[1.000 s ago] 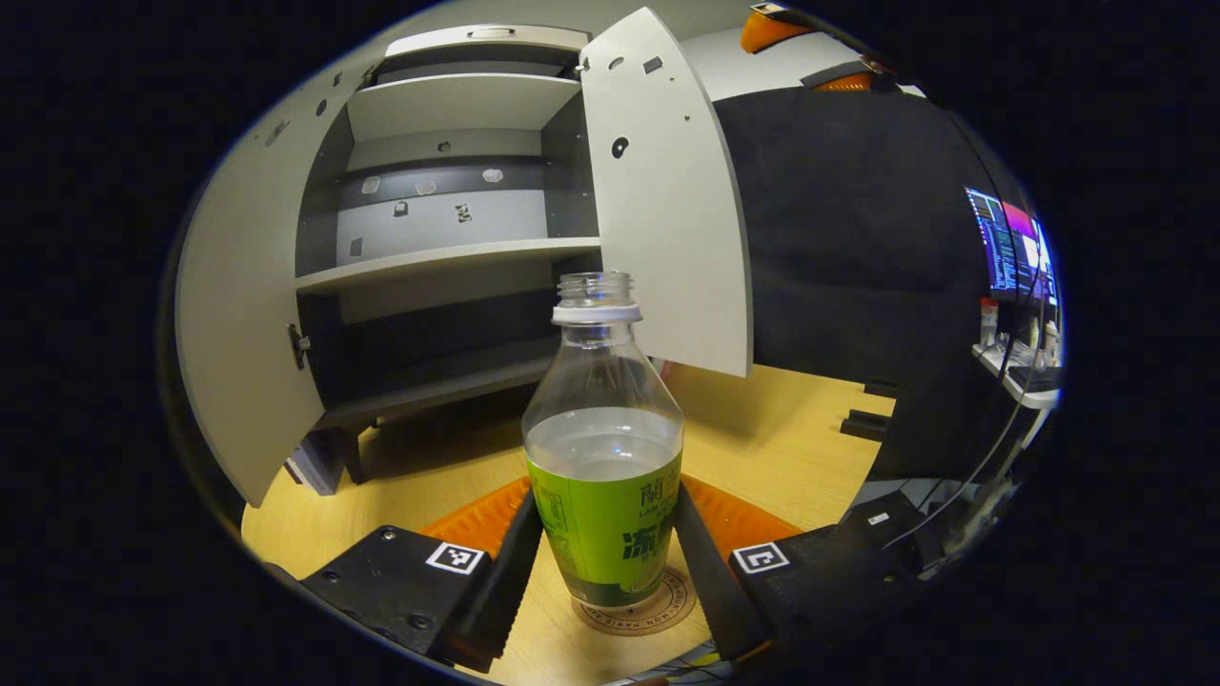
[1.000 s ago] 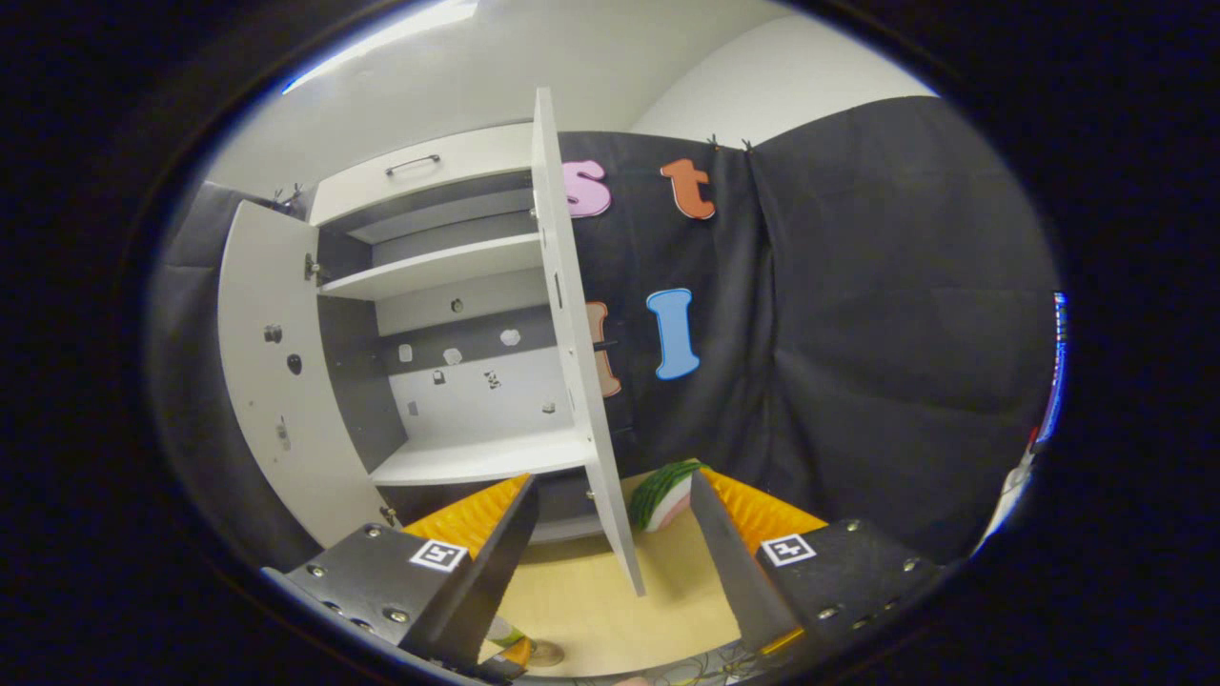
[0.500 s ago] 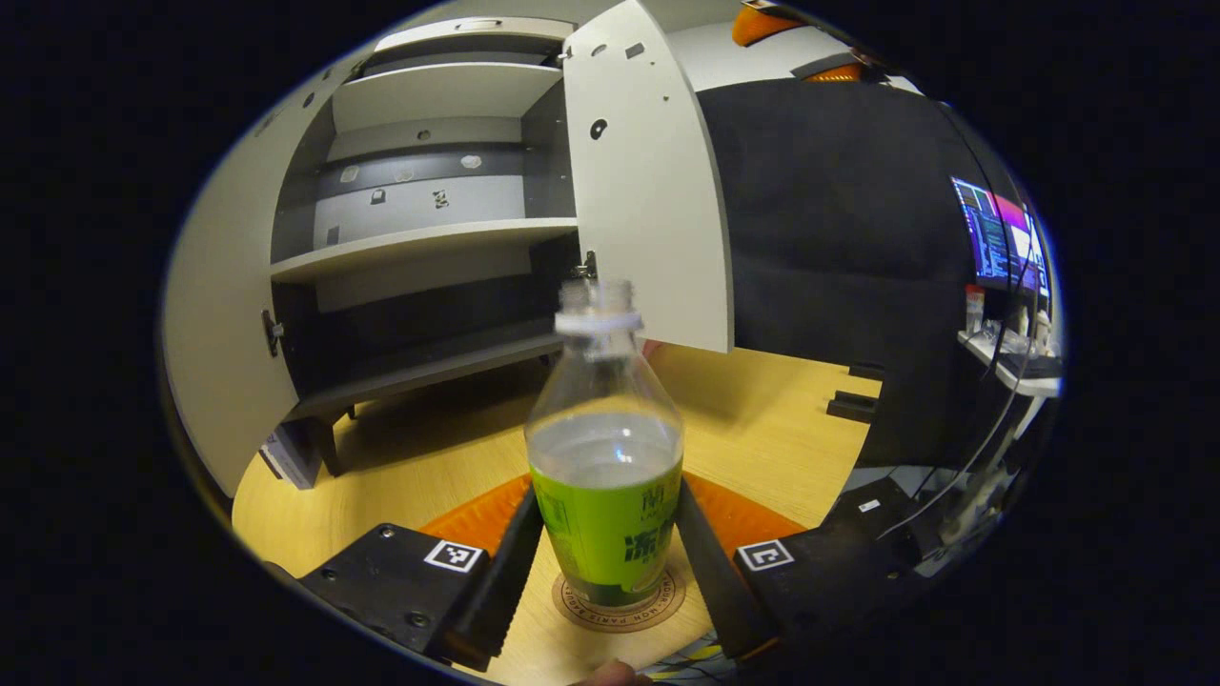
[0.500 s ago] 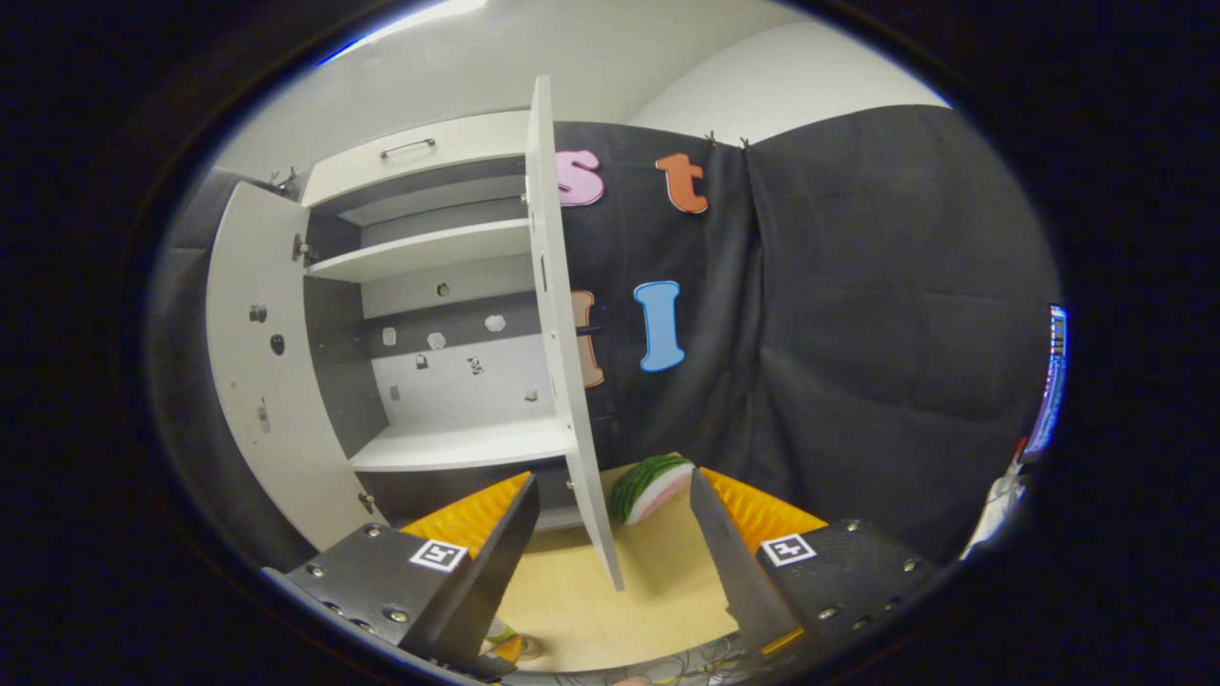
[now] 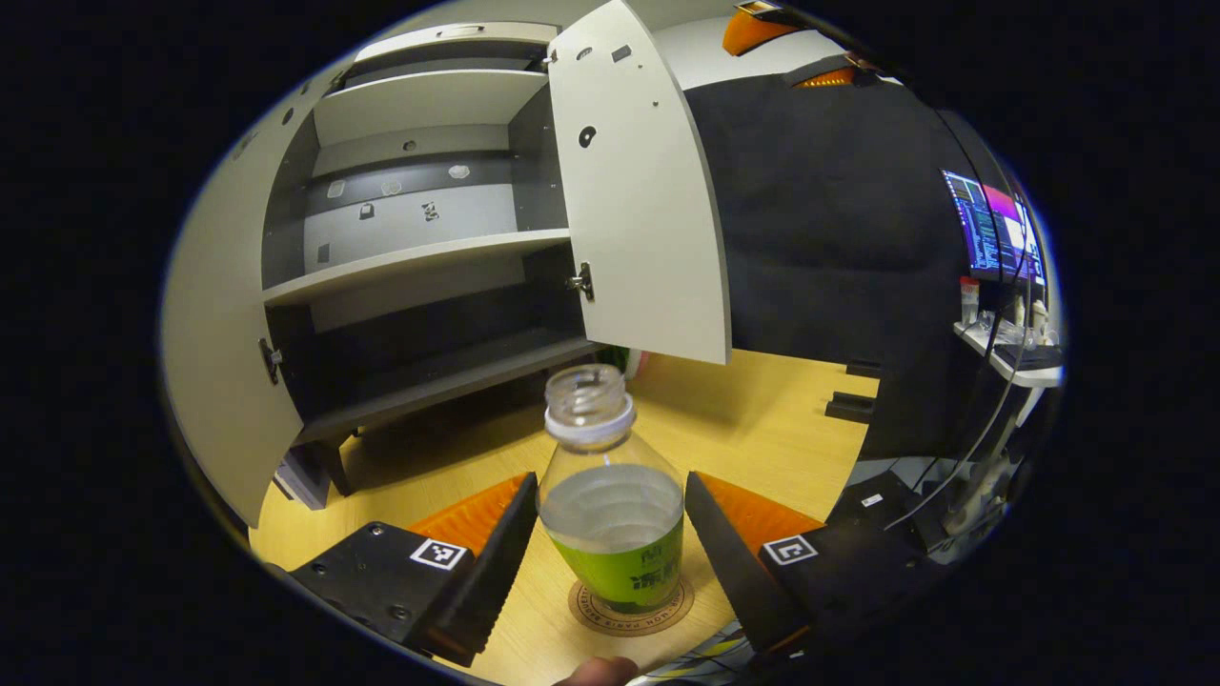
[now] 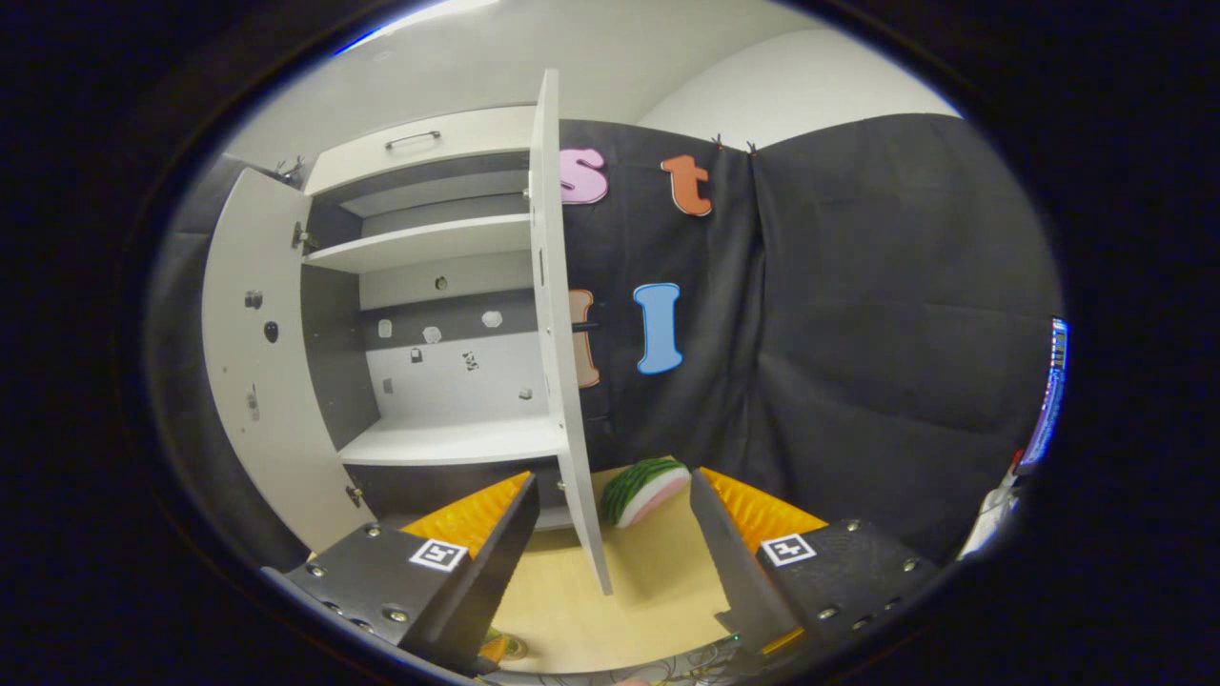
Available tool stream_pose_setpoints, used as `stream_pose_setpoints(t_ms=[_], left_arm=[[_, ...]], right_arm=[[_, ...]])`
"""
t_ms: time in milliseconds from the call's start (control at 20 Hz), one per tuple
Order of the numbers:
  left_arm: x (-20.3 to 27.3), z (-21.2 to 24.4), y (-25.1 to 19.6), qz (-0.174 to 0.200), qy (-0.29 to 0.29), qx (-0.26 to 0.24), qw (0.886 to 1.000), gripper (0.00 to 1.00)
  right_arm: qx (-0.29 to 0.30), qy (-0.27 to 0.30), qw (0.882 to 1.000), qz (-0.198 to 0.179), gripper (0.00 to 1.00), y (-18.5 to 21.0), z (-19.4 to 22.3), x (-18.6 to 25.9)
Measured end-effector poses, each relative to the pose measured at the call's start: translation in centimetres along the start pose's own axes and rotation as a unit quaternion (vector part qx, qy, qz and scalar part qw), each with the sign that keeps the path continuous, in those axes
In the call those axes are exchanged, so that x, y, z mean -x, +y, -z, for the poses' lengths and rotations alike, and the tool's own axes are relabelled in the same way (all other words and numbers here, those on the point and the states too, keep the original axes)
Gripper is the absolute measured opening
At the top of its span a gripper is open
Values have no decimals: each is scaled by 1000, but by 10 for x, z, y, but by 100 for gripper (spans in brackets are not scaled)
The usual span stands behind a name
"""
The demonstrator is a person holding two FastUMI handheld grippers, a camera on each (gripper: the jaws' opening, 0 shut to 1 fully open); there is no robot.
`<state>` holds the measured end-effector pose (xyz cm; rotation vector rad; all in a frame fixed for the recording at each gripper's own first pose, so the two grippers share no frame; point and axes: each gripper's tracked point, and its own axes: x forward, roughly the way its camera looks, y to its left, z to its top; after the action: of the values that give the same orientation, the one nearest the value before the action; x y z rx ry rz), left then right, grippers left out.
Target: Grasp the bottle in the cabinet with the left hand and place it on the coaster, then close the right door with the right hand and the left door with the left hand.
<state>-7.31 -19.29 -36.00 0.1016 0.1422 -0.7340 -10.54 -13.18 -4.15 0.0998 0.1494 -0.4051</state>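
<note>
My left gripper (image 5: 606, 514) stands spread, the bottle (image 5: 610, 500) upright on the coaster (image 5: 630, 608) between its fingers, untouched. Half-full, uncapped thin plastic: I'd judge it light, spillable, best held low on the label. My right gripper (image 6: 615, 519) is spread too, the right door (image 6: 562, 362) edge-on just ahead.

- Left tongs (image 5: 605, 548): black blocks, one square coded marker each, screw heads, ribbed inner faces.
- Right tongs (image 6: 610, 562): same build, markers and screws.
</note>
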Motion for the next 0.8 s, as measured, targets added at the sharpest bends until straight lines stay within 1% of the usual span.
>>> stream_pose_setpoints(t_ms=[50,100,300,350,400,450,500,550,600,750,800], left_arm=[[1,-11,1,3,-7,2,1000,97],[1,-20,2,5,-14,5,1000,97],[1,-67,6,15,-40,32,999,97],[3,-81,8,14,-47,37,998,97],[3,-95,13,7,-50,41,998,97],[5,-109,17,2,-53,43,998,97],[6,-125,21,-5,-61,45,997,97],[9,-141,25,-13,-67,52,996,97],[12,-154,29,-22,-72,61,995,97],[28,-198,41,-52,-89,85,991,97],[33,-210,47,-65,-92,87,990,96]], right_arm=[[-1,-2,1000,1,99,1,1,-1],[-1,-3,1000,2,94,1,3,-3],[-10,-9,1000,9,94,-3,10,-9],[-14,-13,1000,8,96,-4,8,-9],[-14,-19,1000,4,94,-5,5,-10],[-12,-24,1000,1,94,-10,2,-11],[-9,-29,1000,-3,99,-15,-1,-13],[-8,-31,999,-8,96,-22,-5,-19],[-8,-33,999,-12,96,-31,-10,-26],[3,-42,999,-8,96,-64,-25,-53],[8,-45,999,-8,94,-74,-29,-63]])
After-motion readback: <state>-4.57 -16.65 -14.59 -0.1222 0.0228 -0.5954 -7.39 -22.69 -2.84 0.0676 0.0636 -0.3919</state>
